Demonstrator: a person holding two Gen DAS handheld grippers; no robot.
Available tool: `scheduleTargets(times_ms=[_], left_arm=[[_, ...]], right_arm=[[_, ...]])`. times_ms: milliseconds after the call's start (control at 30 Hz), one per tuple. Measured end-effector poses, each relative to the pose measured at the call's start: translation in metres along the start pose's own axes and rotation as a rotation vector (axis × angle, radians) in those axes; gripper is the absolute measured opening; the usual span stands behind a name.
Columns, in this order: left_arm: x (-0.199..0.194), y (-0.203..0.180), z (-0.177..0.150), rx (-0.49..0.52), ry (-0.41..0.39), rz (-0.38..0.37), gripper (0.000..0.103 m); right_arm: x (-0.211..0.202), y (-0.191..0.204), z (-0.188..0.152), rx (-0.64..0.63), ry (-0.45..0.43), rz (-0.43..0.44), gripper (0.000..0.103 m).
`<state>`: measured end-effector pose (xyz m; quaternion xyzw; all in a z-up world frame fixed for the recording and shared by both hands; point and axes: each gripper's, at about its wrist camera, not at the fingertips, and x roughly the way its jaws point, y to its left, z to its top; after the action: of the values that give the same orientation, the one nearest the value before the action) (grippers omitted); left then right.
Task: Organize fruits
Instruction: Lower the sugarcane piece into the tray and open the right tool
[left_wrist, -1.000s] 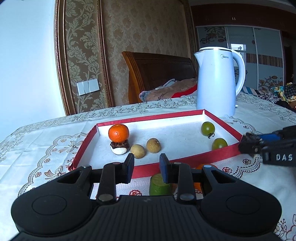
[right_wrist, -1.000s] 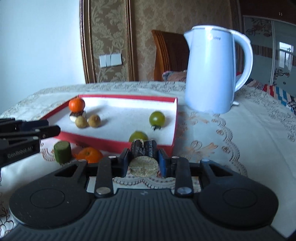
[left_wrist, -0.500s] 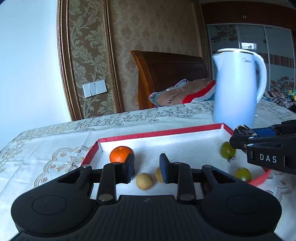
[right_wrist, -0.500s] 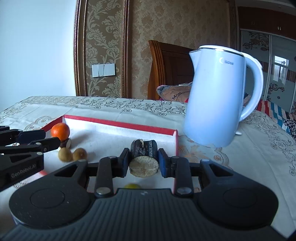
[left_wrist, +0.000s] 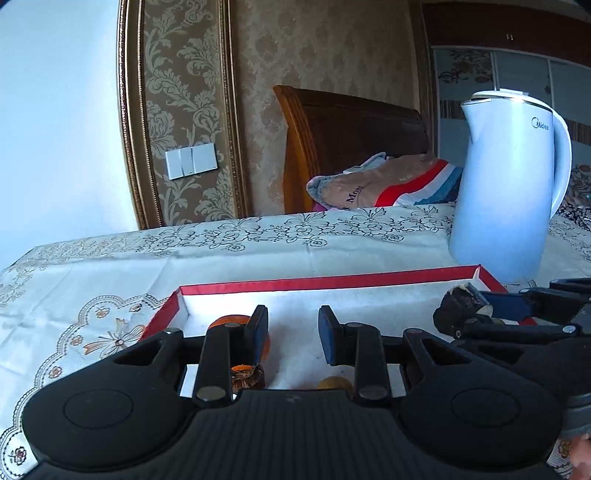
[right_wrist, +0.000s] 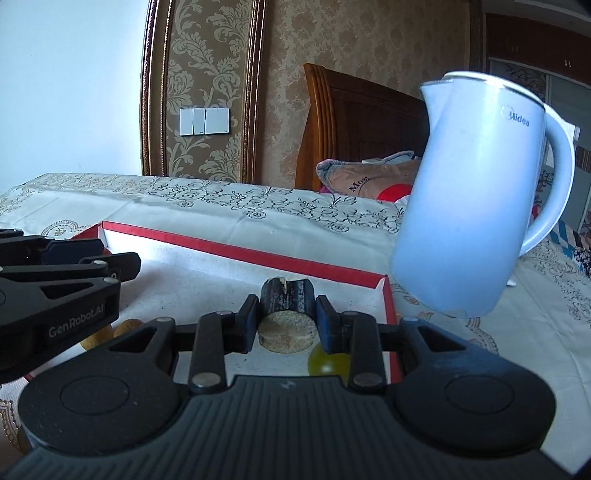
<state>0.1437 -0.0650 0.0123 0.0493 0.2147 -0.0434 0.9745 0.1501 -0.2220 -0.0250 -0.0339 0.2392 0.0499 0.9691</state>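
My right gripper (right_wrist: 286, 321) is shut on a short dark-skinned sugarcane piece (right_wrist: 287, 314) and holds it above the red-rimmed white tray (right_wrist: 236, 251). The piece also shows in the left wrist view (left_wrist: 458, 306) at the right. My left gripper (left_wrist: 293, 328) is open and empty over the tray's (left_wrist: 332, 282) left part. An orange (left_wrist: 238, 325) sits behind its left finger, on a dark piece (left_wrist: 247, 378). A small brown fruit (left_wrist: 334, 382) lies below the right finger. A green grape (right_wrist: 327, 362) lies under my right gripper.
A white Midea kettle (right_wrist: 476, 206) stands on the embroidered tablecloth (left_wrist: 110, 266) just behind the tray's right corner. Two brown fruits (right_wrist: 114, 330) lie under the left gripper in the right wrist view. A wooden headboard (left_wrist: 351, 136) and folded blanket (left_wrist: 388, 184) are behind.
Both grippers have moved forward and over the tray. The right one still carries the sugarcane piece. The green and orange items in front of the tray have dropped out of view.
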Motion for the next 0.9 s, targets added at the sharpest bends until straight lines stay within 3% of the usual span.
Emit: scheduleTargets(times_ms=[167, 333, 500, 633, 900], left_arm=[[0.012, -0.004, 0.002, -0.006, 0.023, -0.056, 0.029], [0.013, -0.008, -0.004, 0.021, 0.017, -0.039, 0.029], [0.03, 0.012, -0.005, -0.092, 0.114, -0.047, 0.029], [0.035, 0.027, -0.005, -0.136, 0.135, -0.07, 0.029], [0.034, 0.019, -0.006, -0.096, 0.138, -0.057, 0.029]], right_arm=[[0.005, -0.011, -0.001, 0.055, 0.017, -0.018, 0.03], [0.011, -0.018, -0.002, 0.086, 0.027, -0.035, 0.03], [0.012, -0.019, -0.002, 0.098, 0.027, -0.038, 0.03], [0.016, -0.017, -0.002, 0.07, 0.029, -0.056, 0.03], [0.016, -0.017, -0.003, 0.075, 0.022, -0.053, 0.031]])
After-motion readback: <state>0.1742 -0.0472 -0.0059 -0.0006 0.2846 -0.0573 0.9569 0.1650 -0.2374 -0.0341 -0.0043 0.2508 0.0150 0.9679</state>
